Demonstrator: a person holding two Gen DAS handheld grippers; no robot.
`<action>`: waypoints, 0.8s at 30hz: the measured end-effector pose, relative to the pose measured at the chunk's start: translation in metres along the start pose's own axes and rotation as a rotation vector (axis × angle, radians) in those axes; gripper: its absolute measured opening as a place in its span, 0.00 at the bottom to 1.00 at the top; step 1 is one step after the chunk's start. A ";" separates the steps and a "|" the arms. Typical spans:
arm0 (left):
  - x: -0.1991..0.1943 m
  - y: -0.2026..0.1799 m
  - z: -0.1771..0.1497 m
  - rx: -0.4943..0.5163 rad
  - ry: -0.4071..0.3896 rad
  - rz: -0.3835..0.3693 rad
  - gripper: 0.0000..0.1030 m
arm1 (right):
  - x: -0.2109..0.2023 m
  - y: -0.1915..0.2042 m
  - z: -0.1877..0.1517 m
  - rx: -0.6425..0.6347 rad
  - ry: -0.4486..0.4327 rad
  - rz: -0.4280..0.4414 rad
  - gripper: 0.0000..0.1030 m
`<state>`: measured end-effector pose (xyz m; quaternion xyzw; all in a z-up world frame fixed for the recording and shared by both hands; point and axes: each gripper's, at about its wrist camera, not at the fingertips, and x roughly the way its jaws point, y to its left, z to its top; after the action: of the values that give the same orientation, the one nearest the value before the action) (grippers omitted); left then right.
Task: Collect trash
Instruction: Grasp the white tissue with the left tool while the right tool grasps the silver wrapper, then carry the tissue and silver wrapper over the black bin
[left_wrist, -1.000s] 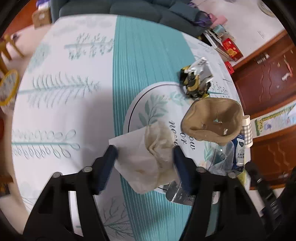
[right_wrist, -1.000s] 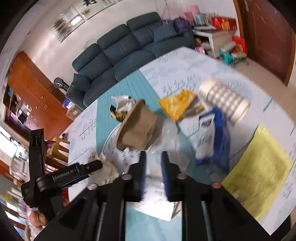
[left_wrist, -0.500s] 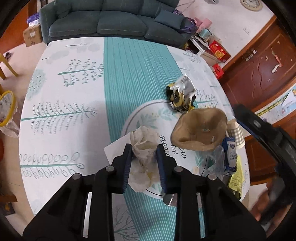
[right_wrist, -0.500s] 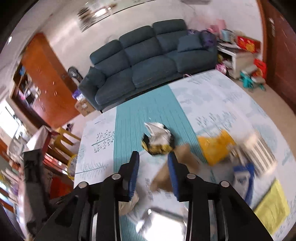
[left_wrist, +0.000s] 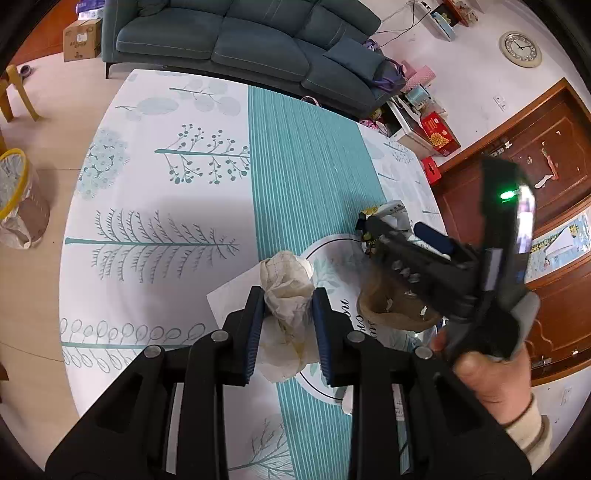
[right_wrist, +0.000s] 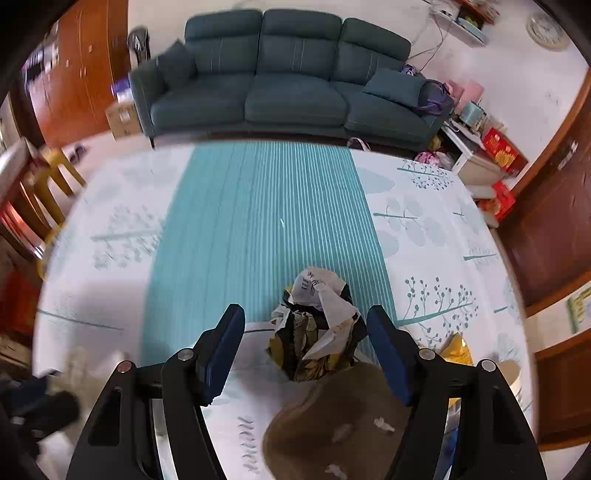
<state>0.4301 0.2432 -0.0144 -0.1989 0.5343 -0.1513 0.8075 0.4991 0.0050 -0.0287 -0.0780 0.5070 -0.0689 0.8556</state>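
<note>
Left wrist view: left gripper (left_wrist: 288, 306) clamped on a crumpled tissue (left_wrist: 286, 284), pads pressing both sides, wad looks lifted a bit off the tablecloth (left_wrist: 155, 192) w/ its loose tail hanging below, but can't tell for sure. Right gripper (left_wrist: 391, 236) comes in from the right, over a brown paper bowl (left_wrist: 388, 310) and reaching toward a crumpled wrapper (left_wrist: 391, 216); person's hand (left_wrist: 491, 373) behind it. Trash bin w/ yellow rim (left_wrist: 14, 184) sits on the floor far left, well apart from the table; nothing seen going in yet. Right wrist view: right gripper (right_wrist: 306, 332) spread wide, fingers either side of the wrapper (right_wrist: 317, 325), not touching it. Brown bowl (right_wrist: 332, 421) just below/near, w/ paper bits inside; yellow packet (right_wrist: 456, 349) and a cup edge at right. Progress, my read: early. One piece gripped, second only lined up, none visibly binned; bowl, packet, cup etc. all left on the table.
</note>
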 end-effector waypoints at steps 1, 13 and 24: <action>-0.001 0.000 0.000 0.002 -0.001 0.002 0.22 | 0.004 0.000 -0.002 0.005 0.005 -0.012 0.47; -0.033 -0.024 -0.021 0.057 -0.005 -0.044 0.22 | -0.082 -0.042 -0.038 0.153 -0.186 0.178 0.24; -0.089 -0.090 -0.105 0.235 0.060 -0.142 0.22 | -0.220 -0.114 -0.189 0.336 -0.281 0.341 0.24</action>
<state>0.2965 0.1883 0.0639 -0.1356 0.5215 -0.2754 0.7961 0.2243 -0.0754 0.0932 0.1427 0.3707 0.0044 0.9177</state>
